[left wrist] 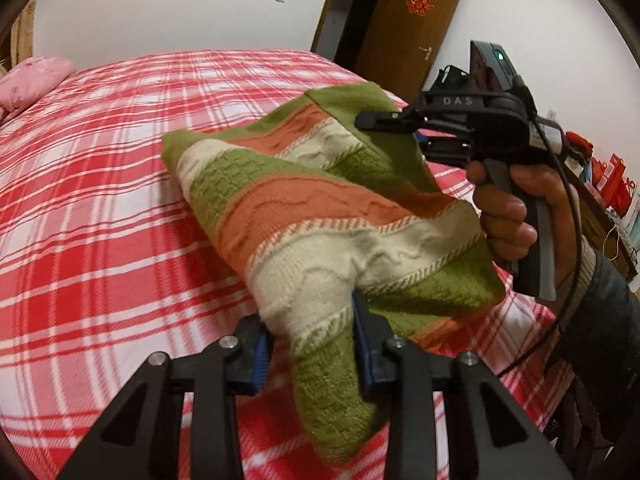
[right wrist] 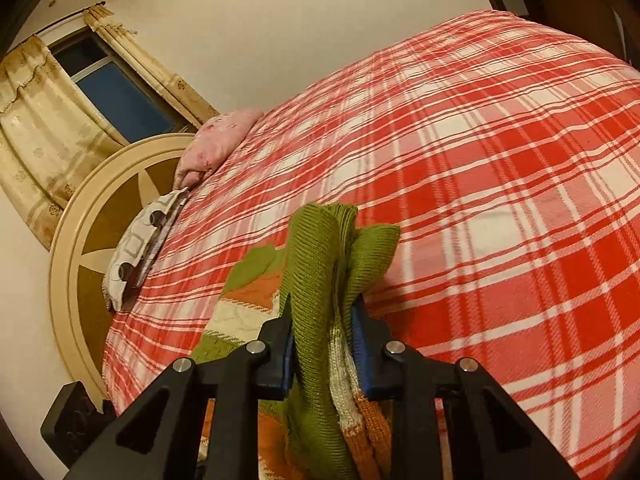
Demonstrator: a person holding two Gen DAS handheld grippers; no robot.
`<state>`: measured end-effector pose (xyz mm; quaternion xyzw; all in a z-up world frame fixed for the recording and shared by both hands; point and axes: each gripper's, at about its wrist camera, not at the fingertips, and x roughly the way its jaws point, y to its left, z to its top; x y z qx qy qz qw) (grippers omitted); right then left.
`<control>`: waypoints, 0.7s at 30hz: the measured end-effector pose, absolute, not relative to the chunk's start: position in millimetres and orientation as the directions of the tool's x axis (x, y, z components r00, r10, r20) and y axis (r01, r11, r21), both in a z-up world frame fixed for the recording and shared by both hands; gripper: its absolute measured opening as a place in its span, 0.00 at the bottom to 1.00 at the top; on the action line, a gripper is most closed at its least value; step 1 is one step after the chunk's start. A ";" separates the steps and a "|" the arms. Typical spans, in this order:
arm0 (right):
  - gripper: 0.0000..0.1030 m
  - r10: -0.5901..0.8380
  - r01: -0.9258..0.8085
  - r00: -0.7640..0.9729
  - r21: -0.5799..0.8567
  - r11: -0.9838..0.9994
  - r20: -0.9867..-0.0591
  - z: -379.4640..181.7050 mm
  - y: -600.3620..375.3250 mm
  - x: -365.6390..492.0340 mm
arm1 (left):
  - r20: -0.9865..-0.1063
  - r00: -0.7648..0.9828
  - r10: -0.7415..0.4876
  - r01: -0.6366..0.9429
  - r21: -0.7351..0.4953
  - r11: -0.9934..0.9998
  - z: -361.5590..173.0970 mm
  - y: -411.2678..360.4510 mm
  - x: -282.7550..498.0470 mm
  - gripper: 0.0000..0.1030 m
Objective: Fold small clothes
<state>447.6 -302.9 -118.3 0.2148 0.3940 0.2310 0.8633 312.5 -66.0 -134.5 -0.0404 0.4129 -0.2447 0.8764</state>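
A small knit garment [left wrist: 320, 208] striped in green, orange and cream hangs lifted above the bed, its far fold resting on the cover. My left gripper [left wrist: 312, 340] is shut on a cream and green edge, which is pinched between the blue pads [left wrist: 362, 344]. In the left wrist view, a person's hand holds my right gripper [left wrist: 378, 120], which is clamped on the green upper corner. The right wrist view shows that gripper [right wrist: 324, 336] shut on a bunched green ribbed hem [right wrist: 320, 264], and the rest of the garment [right wrist: 244, 300] droops to the left.
A red and white plaid cover [left wrist: 100, 200] spreads over the bed. A pink pillow [right wrist: 216, 144] and a patterned pillow [right wrist: 140, 248] lie by the round headboard [right wrist: 80, 232]. A curtained window [right wrist: 116, 88] is behind. A brown door [left wrist: 400, 28] and red bags [left wrist: 612, 184] stand at right.
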 end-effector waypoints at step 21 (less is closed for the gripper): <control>0.23 0.699 -0.368 0.481 0.602 0.709 -0.529 -97.7 -182.0 413.8 | -0.686 0.640 -0.346 0.256 -0.233 0.938 -114.1 23.4 250.1 0.34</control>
